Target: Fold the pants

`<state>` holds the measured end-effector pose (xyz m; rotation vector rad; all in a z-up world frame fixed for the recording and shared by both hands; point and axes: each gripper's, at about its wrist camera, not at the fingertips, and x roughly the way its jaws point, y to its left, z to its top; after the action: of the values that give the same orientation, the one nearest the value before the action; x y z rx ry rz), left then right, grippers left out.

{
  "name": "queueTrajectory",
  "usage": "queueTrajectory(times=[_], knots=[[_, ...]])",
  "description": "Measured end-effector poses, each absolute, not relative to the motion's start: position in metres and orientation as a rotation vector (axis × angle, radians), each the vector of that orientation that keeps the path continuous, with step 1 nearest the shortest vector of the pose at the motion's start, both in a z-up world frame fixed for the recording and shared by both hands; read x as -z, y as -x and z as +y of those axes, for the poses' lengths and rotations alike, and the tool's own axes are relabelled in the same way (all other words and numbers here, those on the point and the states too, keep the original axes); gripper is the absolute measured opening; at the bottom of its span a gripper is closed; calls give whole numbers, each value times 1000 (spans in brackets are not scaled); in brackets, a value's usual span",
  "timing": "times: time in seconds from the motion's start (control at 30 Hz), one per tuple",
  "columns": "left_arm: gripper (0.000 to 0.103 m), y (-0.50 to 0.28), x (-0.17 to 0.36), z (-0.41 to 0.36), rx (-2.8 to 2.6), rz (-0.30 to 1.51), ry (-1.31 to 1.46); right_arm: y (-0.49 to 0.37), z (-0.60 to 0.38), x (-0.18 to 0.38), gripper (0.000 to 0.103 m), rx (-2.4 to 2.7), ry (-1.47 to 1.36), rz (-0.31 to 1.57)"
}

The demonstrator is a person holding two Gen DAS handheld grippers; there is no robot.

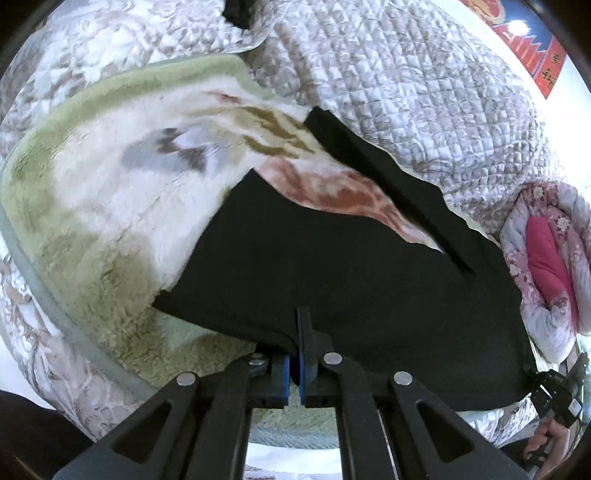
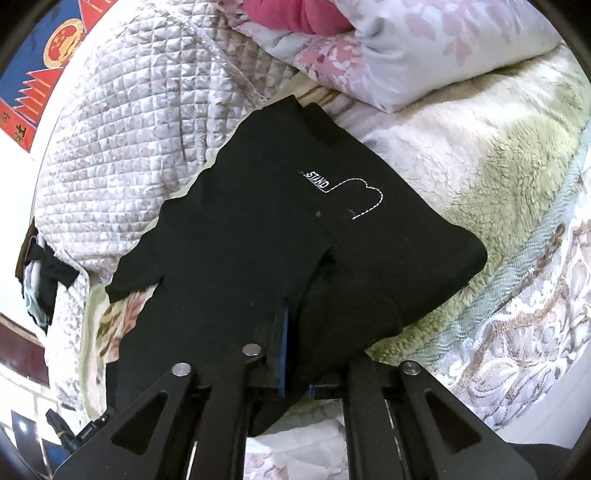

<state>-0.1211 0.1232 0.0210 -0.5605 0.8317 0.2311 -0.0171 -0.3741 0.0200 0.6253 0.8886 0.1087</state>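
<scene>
1. Left gripper [image 1: 297,341]: blue-padded fingers pinched together on the near hem of the black pants [image 1: 332,266], cloth bunched between the pads and draped over the left finger.
2. Right gripper [image 2: 291,332]: clamped on a thick fold of the same pants [image 2: 280,229]; right finger buried under cloth, only a blue sliver of its pad showing.
3. Pants spread on a fleece blanket [image 1: 110,206] atop the bed, one leg stretching away as a narrow strip, the other lying wider beside it; blanket visible in the wedge between them.
4. White stitched outline and a small "STAND" label [image 2: 319,181] showing on the pants in the right wrist view.
5. Open fleece to the left of the pants in the left wrist view; green border [image 1: 92,99] marking the blanket's far edge.
6. Beyond: quilted bedspread [image 1: 406,92], bare past the leg ends.
7. Floral duvet with pink lining [image 1: 546,258] bunched just beside the right edge of the pants, crowding that side.
8. Other gripper and part of a hand [image 1: 550,439] cut off at the lower right rim of the left wrist view.
9. Dark cloth [image 1: 236,14] at the top edge, too cropped to identify.
</scene>
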Motion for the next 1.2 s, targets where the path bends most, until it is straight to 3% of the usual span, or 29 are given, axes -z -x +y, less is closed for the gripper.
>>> queueTrajectory(times=[0.13,0.4,0.47,0.53,0.83,0.93,1.03,1.2], knots=[[11,135,-30,134,-314,787,565,34,-380,-32,21,-56,-604,850],[16,137,-63,143,-440,696,443,62,-384,-83,30,195,-438,691],[28,127,-68,139,-410,692,432,63,-384,-93,34,227,-406,639],[30,113,-72,130,-343,697,416,55,-376,-101,37,185,-357,617],[31,36,-40,59,-67,832,238,-28,-318,-45,37,-10,-133,901],[32,27,-14,64,-113,892,226,-24,-333,-40,37,26,-165,881],[39,29,-16,71,-145,872,228,-19,-338,-47,37,39,-193,859],[39,21,-23,78,-256,906,220,-22,-317,-67,37,-17,-173,808]])
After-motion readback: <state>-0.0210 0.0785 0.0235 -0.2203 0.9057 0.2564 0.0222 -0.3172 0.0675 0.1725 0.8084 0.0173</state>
